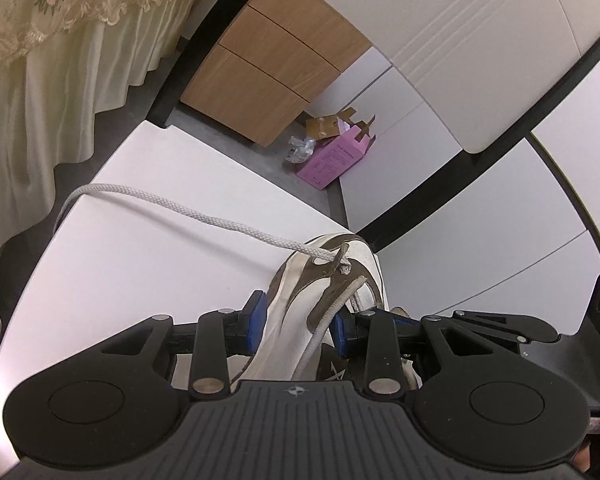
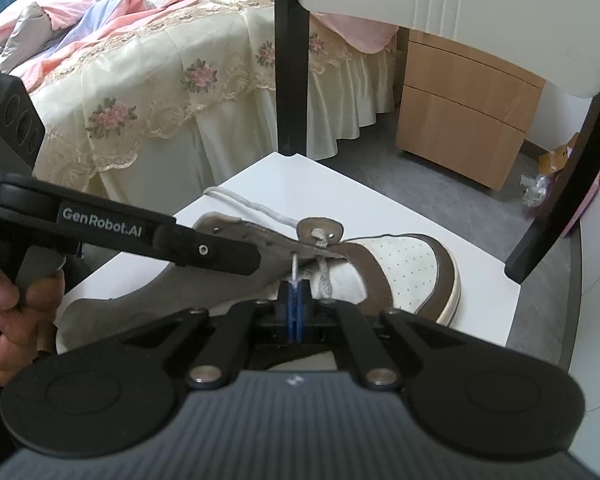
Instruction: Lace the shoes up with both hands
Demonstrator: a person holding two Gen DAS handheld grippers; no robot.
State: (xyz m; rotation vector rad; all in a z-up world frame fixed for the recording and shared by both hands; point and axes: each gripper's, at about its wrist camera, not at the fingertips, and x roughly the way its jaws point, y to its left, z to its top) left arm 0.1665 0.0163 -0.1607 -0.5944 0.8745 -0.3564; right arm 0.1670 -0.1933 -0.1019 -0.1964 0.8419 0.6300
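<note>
The white and brown leather shoe (image 2: 400, 276) near the white chair seat's (image 1: 140, 240) edge is squeezed by the left gripper (image 1: 298, 322). The white woven lace (image 2: 295, 270) is pinched by the right gripper (image 2: 295, 300).

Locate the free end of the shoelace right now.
In the right wrist view the shoelace tip is pinched in the right gripper, centre frame, just below the eyelet flap of the brown-and-white sneaker on the white chair seat.
</note>
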